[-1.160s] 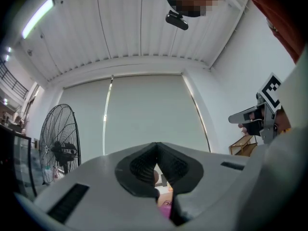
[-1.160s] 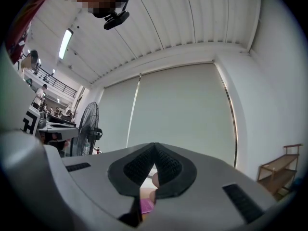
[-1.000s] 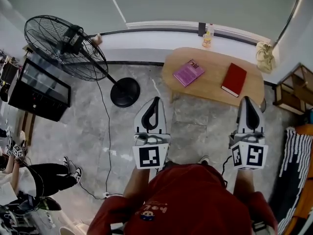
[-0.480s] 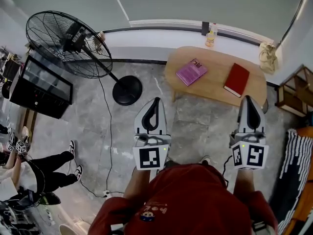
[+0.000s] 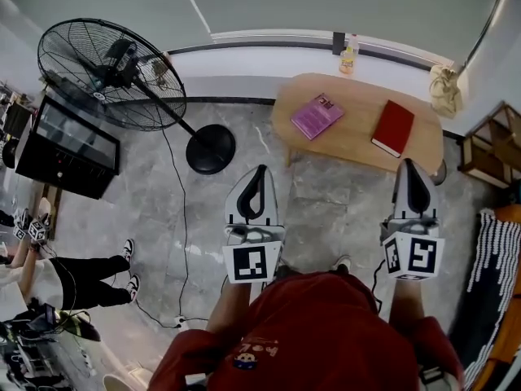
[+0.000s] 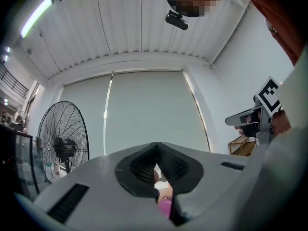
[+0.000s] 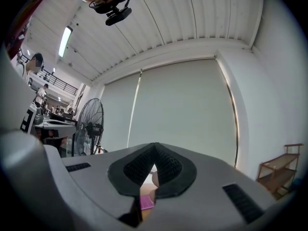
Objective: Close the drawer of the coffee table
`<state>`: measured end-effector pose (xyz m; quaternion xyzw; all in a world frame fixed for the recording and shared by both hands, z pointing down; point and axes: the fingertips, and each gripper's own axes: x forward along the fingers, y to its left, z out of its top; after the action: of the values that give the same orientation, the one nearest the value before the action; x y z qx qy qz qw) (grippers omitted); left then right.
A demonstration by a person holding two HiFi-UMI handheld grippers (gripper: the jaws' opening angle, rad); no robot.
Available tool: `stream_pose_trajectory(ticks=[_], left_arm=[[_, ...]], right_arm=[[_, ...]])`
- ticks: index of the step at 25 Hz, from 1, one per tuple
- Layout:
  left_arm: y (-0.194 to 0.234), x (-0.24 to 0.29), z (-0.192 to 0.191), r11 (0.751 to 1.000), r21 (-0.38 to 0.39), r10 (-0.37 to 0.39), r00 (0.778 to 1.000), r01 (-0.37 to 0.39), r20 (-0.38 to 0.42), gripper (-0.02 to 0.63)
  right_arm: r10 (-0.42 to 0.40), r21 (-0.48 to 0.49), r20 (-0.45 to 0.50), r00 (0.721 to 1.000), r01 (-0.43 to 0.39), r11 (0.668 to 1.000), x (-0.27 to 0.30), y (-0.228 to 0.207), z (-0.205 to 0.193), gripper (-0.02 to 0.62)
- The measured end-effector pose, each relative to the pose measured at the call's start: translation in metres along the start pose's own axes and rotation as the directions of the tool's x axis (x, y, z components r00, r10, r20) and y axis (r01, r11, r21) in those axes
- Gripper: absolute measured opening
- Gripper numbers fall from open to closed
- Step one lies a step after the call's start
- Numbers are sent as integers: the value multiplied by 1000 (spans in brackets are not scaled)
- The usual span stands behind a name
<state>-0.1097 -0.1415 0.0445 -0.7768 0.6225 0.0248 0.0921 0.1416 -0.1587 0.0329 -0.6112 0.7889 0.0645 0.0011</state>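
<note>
left tool [image 5: 260,170] closed, right tool [image 5: 409,166] seemingly closed

Coffee table [image 5: 350,129]: drawer not discernible from overhead. Wooden shelf [image 5: 491,149]: cut off by right edge. Person [image 5: 89,271]: upper body cut off at left edge. Bottle [image 5: 348,55]: label too small to read. Left gripper view: pink book [image 6: 165,208] mostly hidden behind left claw [image 6: 156,153].

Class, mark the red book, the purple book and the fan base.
red book [image 5: 391,128]: head view, middle of its cover.
purple book [image 5: 317,116]: head view, middle of its cover.
fan base [image 5: 211,149]: head view, middle of the round black disc.
</note>
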Motion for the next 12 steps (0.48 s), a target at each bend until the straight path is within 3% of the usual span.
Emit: stream_pose_trajectory(ticks=[12], left_arm=[[-11, -2, -2, 1000, 9, -16, 1000, 16, -22, 7]], right_arm=[[-2, 8, -14, 1000, 2, 1000, -6, -6, -4, -3]])
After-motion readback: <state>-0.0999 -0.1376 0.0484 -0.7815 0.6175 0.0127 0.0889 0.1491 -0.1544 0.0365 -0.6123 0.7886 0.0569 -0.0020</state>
